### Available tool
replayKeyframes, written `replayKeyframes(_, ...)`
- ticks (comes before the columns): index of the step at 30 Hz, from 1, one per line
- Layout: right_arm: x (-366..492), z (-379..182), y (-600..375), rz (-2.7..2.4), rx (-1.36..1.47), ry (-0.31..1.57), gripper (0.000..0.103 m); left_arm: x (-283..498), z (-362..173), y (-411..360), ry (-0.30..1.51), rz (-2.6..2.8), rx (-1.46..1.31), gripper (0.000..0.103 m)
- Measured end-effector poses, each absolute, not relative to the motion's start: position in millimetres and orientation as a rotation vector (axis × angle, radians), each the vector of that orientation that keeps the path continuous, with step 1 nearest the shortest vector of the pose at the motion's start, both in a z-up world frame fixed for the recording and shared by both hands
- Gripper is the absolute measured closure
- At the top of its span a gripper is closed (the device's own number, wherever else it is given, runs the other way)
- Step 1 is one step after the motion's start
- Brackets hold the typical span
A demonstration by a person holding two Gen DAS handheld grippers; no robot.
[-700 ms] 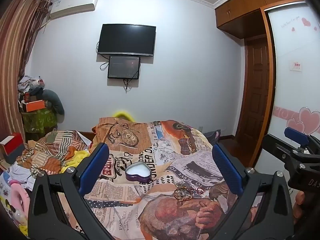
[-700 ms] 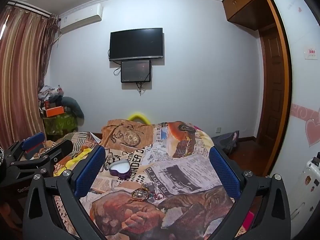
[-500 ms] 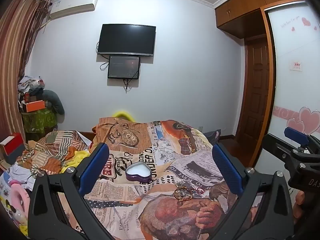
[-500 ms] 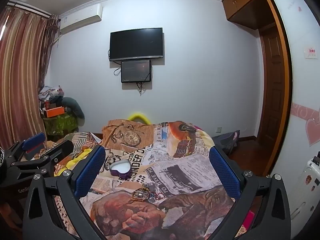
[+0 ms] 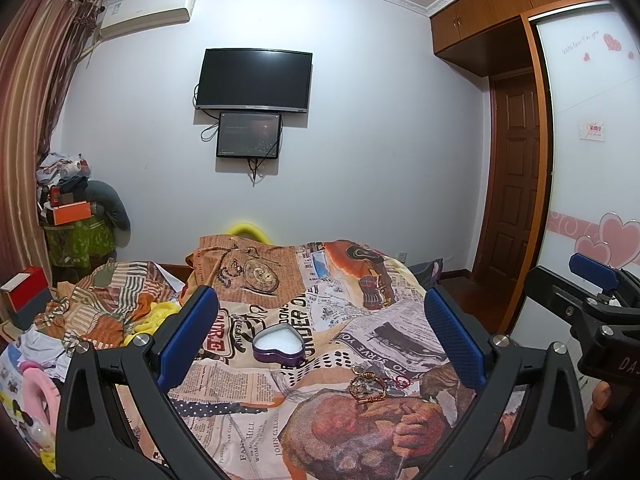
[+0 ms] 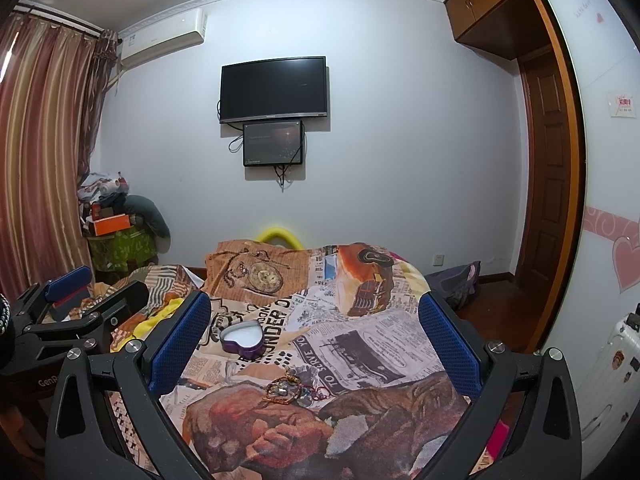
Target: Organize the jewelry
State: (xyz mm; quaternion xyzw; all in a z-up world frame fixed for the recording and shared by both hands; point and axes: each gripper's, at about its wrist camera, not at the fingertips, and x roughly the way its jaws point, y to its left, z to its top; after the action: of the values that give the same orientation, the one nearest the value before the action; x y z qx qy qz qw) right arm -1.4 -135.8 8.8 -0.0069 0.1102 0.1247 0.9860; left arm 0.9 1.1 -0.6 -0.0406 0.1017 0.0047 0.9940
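- Bedroom: pale wall, a dark TV (image 5: 254,80) mounted high with a smaller screen (image 5: 248,135) hung just below it, striped curtain (image 6: 40,152) at left, wooden door (image 5: 516,176) at right.
- The bed (image 5: 360,280) is covered by a bedspread (image 6: 360,340) printed with newspaper text, a pocket watch and clasped hands; the fabric is soft and wrinkled.
- A heart-shaped tin (image 5: 278,344) is seen on the bedspread near mid-bed, lid off: purple metal wall, white foam-like lining inside, lying flat.
- A small jewelry pile (image 5: 370,386) is seen nearer the cameras, to the right of the tin and apart from it: tangled gold-coloured chains or rings plus a thin red cord or bangle; individual pieces cannot be told apart. Same pile in the right wrist view (image 6: 290,390), with some multicoloured beads.
- Left gripper (image 5: 320,336): jaws spread fully apart, nothing between them, held above the bed; blue textured pads on black plastic arms with silver screws.
- Right gripper (image 6: 316,332): jaws likewise spread wide, nothing held, tin and pile framed between the pads but not touched.
- Each gripper is seen at the edge of the other's view, side by side.
- Crumpled striped cloth (image 5: 104,304) is piled at the bed's left.
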Motion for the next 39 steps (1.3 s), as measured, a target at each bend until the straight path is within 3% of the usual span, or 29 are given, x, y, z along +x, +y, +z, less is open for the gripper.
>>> replayKeyframes(25, 10, 6, -137, 0.260, 0.000, 0.253, 0.000, 11, -7, 8, 0.236, 0.029, -0.092, 0.000)
replayKeyframes(39, 57, -27, -147, 0.224, 0.020, 0.391, 0.000, 81, -50, 18, 0.409, 0.077, -0.059, 0.000)
